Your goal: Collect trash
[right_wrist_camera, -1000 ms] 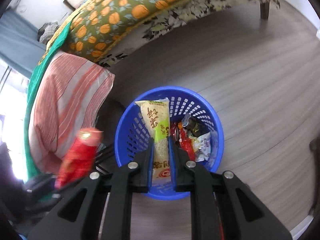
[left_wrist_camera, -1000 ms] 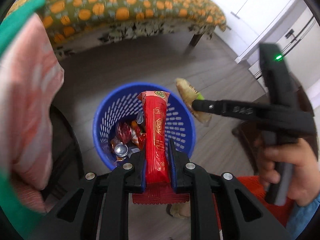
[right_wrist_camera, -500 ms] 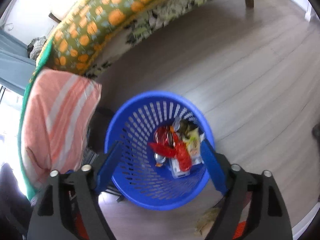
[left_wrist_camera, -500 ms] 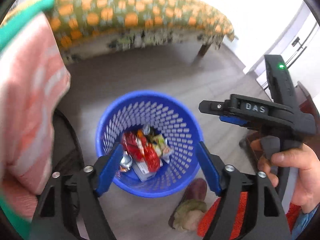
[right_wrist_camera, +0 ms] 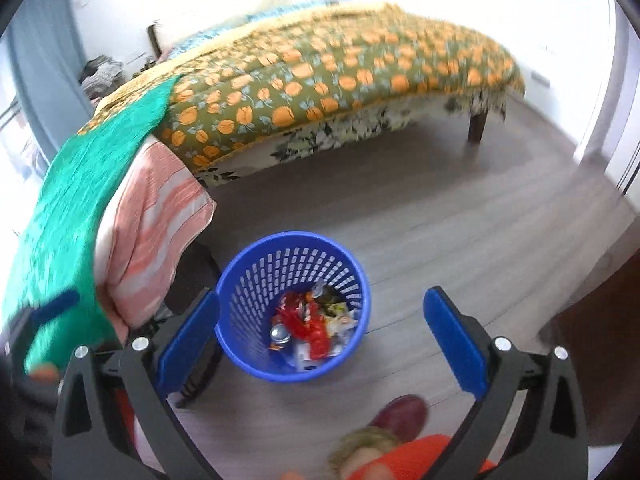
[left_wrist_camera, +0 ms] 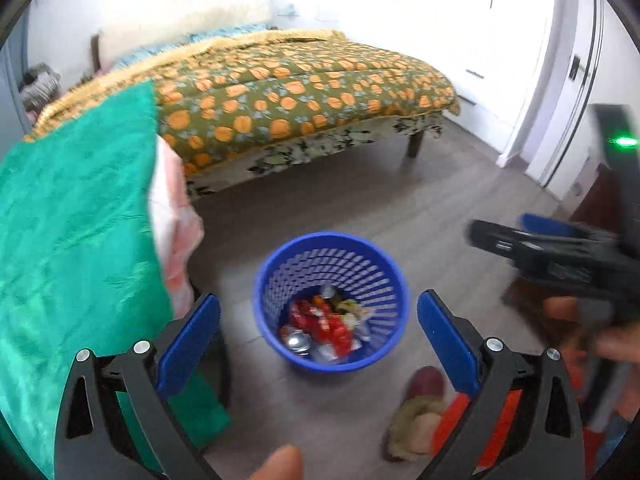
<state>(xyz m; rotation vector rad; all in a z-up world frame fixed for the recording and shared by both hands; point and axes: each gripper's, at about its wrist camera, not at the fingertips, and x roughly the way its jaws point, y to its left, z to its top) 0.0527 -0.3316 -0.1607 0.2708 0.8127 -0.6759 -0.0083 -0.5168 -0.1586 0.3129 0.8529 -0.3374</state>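
A blue perforated waste basket (left_wrist_camera: 276,280) stands on the grey wood floor and shows in the right wrist view too (right_wrist_camera: 240,280). Inside it lie red and yellow snack wrappers (left_wrist_camera: 326,322) and a can (left_wrist_camera: 298,340); the same pile of wrappers (right_wrist_camera: 310,326) shows in the right wrist view. My left gripper (left_wrist_camera: 318,334) is open and empty, high above the basket. My right gripper (right_wrist_camera: 322,336) is also open and empty above it. The right gripper also appears at the right of the left wrist view (left_wrist_camera: 520,244), blurred.
A bed with an orange-patterned quilt (left_wrist_camera: 304,92) stands behind the basket. A green cloth (left_wrist_camera: 72,232) over a striped pink cushion (right_wrist_camera: 156,216) hangs on a chair at the left. The person's slippered foot (left_wrist_camera: 416,416) is on the floor just in front of the basket.
Both grippers opened and dropped the red wrapper and the yellow-green packet into the basket. Both have since lifted up and back, so the basket looks smaller and the bed fills the view.
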